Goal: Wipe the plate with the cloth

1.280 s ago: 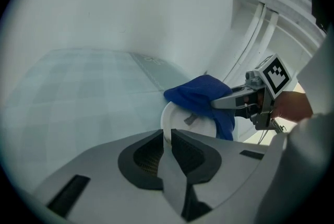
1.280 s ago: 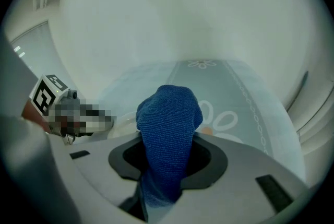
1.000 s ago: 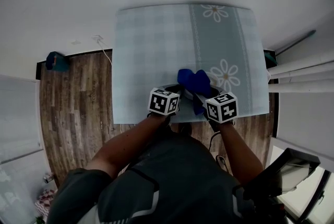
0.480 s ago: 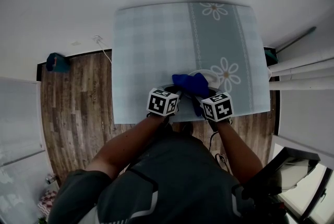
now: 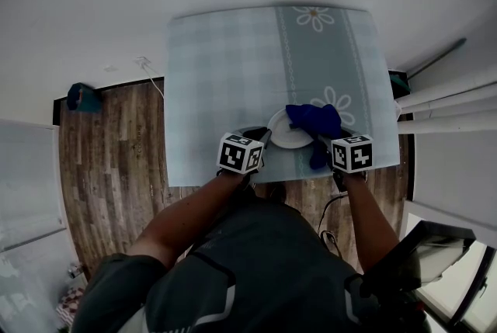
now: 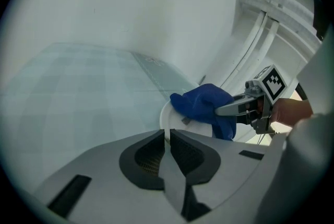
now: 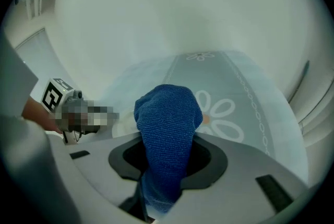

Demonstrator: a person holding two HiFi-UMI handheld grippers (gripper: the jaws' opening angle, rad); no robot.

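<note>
At the near edge of the worktop, the left gripper pinches the rim of the white plate while the right gripper, clamped on the blue cloth, presses it onto the plate's right side; a firm hold and overlapping strokes should serve best.

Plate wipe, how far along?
Done: left gripper clamps the plate by its rim, and right gripper grips the cloth. In hand: cloth lies on the plate's right side. Left: the bare left part; I can't tell how clean it is.
</note>
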